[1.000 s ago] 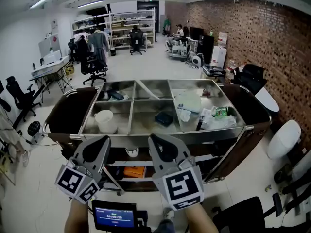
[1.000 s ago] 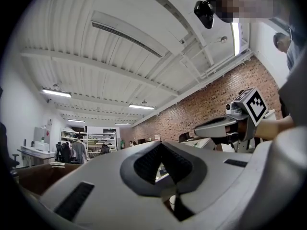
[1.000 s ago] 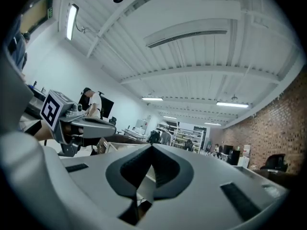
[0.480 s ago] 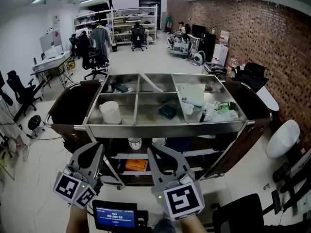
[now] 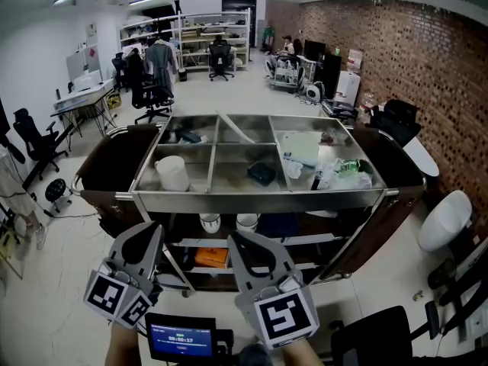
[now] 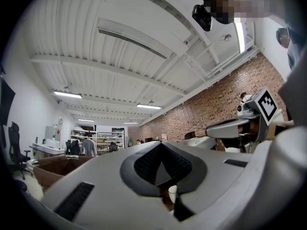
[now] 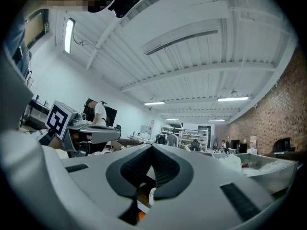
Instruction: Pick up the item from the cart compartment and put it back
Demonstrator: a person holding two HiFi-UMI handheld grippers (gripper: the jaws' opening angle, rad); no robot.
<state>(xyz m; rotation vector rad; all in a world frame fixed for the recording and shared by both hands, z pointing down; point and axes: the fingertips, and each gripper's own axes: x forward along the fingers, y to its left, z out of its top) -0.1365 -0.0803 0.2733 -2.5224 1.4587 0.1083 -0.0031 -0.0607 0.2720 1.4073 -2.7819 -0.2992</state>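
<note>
Left gripper (image 5: pixel 149 229) and right gripper (image 5: pixel 238 236) hang before the cart (image 5: pixel 259 199), fingers (image 6: pixel 96 176) pressed together, empty. Items (image 5: pixel 261 174) lie in the compartments (image 5: pixel 229 162). This fits a pick still pending or already returned.

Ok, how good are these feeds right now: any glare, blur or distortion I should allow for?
Head view: sharp and evenly lit; fisheye bows the rim of the cart, with mild sheen on its steel. Left gripper view: dark round vignette, and the left gripper looms soft across the lower half. Right gripper view: same vignette, with the right gripper likewise.
</note>
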